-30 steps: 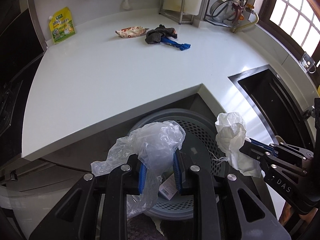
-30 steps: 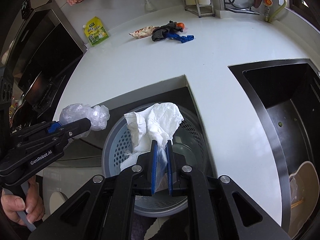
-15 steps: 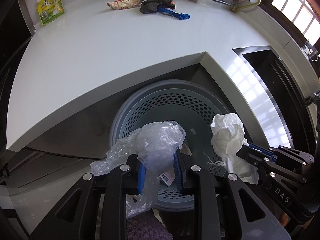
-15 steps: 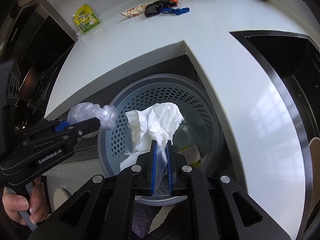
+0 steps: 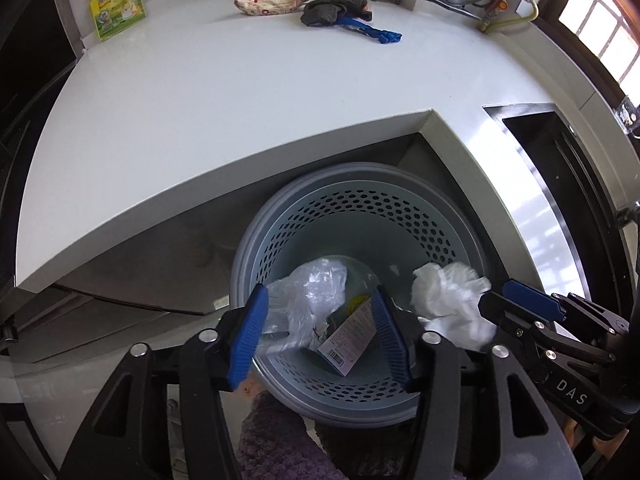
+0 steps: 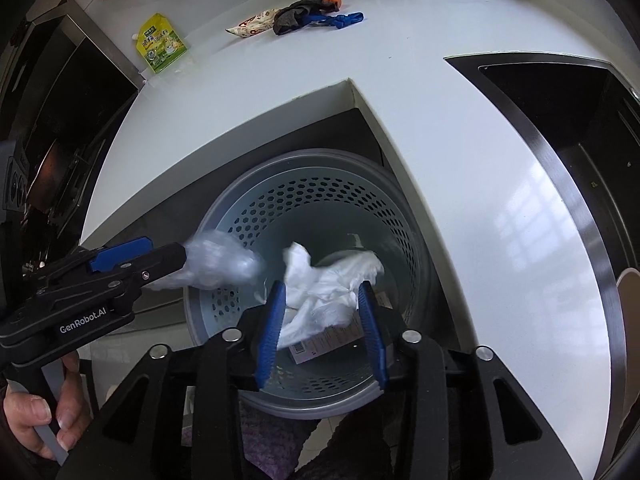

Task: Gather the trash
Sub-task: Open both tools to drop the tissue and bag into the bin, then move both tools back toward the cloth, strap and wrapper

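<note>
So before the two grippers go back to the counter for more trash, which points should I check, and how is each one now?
1. Left gripper open, jaws just opened: ok.
2. Right gripper open, jaws just opened: ok.
3. Clear plastic bag over the grey bin and free of the pads: position ok, fully free cannot tell.
4. White tissue over the bin, between open pads: ok; fully free cannot tell.
5. Snack wrapper, dark rag and blue item remain on the counter: not ok.
</note>
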`<state>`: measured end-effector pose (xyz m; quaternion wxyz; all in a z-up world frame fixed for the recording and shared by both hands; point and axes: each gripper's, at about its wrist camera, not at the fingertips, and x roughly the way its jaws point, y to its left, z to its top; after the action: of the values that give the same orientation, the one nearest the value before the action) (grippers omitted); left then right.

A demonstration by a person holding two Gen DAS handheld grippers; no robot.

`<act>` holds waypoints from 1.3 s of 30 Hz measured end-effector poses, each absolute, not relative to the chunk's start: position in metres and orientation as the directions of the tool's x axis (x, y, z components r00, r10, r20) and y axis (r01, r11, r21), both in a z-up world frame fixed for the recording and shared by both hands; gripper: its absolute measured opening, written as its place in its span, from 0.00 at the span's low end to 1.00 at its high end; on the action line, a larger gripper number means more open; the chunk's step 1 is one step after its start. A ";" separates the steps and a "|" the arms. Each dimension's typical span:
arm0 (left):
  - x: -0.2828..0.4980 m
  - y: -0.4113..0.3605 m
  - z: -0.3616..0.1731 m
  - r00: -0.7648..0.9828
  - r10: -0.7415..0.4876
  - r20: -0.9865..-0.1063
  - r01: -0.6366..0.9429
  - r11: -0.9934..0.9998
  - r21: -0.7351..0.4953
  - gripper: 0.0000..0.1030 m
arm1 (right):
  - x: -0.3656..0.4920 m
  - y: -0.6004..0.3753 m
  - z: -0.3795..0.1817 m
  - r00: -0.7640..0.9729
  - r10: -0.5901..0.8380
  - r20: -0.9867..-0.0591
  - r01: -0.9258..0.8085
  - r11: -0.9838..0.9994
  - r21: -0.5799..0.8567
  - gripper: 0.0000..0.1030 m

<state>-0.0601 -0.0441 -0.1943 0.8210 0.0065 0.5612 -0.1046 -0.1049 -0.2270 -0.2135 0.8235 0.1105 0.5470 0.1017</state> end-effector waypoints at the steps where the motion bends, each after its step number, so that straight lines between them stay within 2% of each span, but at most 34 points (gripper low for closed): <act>1: -0.060 -0.043 -0.193 0.351 -0.167 -0.921 0.176 0.978 -0.110 0.56 | -0.105 -0.228 -0.214 0.378 0.287 -0.880 -0.045 0.955 0.293 0.39; 12: -0.067 -0.042 -0.187 0.375 -0.151 -0.915 0.172 0.981 -0.092 0.60 | -0.113 -0.231 -0.213 0.366 0.282 -0.887 -0.048 0.957 0.285 0.40; 16: -0.069 -0.040 -0.179 0.398 -0.141 -0.906 0.159 0.984 -0.083 0.66 | -0.115 -0.232 -0.207 0.380 0.280 -0.882 -0.062 0.959 0.277 0.46; 24: -0.072 -0.036 -0.156 0.457 -0.116 -0.882 0.116 0.991 -0.070 0.74 | -0.114 -0.239 -0.190 0.409 0.302 -0.861 -0.102 0.953 0.286 0.50; 27: -0.075 -0.035 -0.146 0.483 -0.104 -0.869 0.095 0.993 -0.066 0.80 | -0.112 -0.244 -0.181 0.429 0.310 -0.849 -0.123 0.951 0.285 0.53; 39: -0.081 -0.029 -0.102 0.587 -0.039 -0.809 0.012 0.999 -0.040 0.90 | -0.100 -0.254 -0.139 0.532 0.339 -0.776 -0.199 0.941 0.274 0.61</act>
<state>-0.0810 -0.0287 -0.1018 0.8907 -0.0150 0.4542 -0.0142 -0.0998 -0.2545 -0.1387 0.8720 0.0763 0.4582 0.1542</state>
